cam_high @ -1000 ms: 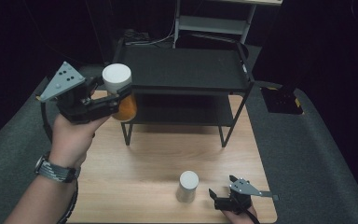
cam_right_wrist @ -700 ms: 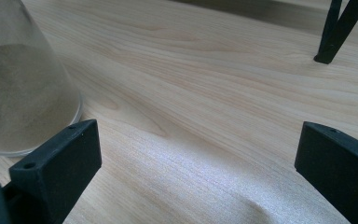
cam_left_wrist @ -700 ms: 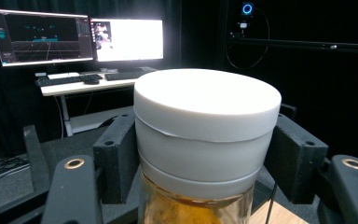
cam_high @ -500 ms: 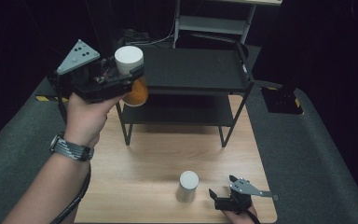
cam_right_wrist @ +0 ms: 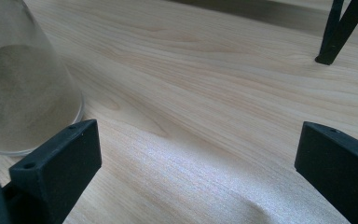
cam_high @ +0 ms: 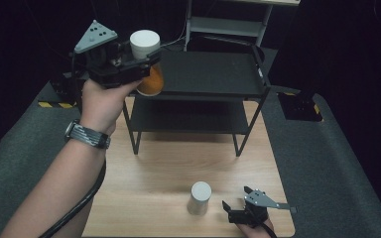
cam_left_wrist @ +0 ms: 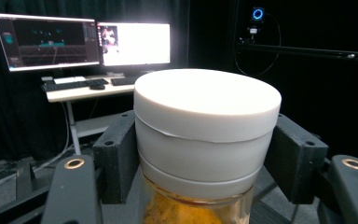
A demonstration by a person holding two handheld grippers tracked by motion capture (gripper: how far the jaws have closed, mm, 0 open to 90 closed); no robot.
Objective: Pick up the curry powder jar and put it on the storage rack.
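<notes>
Far left, raised above the worktop (cam_high: 158, 163): the left hand-held gripper (cam_high: 129, 62), held in the person's left hand (cam_high: 101, 101) (a watch (cam_high: 87, 135) on that wrist). Its jaws pinch a jar (cam_high: 148, 64) with a white lid and orange contents, upright, gripped at the lid from both sides. In the left gripper view the jar (cam_left_wrist: 205, 140) sits squarely between the two black jaws, glass and orange fill visible below the lid. The jar hangs at the left front edge of the black shelf rack's (cam_high: 213, 74) top tier; contact with that tier cannot be told.

Behind the jar in the left gripper view: two lit monitors (cam_left_wrist: 81, 39) on a desk with keyboards, far off.

Centre: the rack stands on the far half of the light wooden worktop, with a lower shelf beneath the top tier.

Near centre-right: a second jar (cam_high: 200, 197), white-lidded, upright on the worktop.

Near right: the right hand-held gripper (cam_high: 240, 214), low at the worktop's near edge, jaws spread wide and holding nothing. In the right gripper view the glass jar (cam_right_wrist: 23, 84) stands just beside the left jaw, outside the gap; a rack leg (cam_right_wrist: 338, 30) shows farther off.
</notes>
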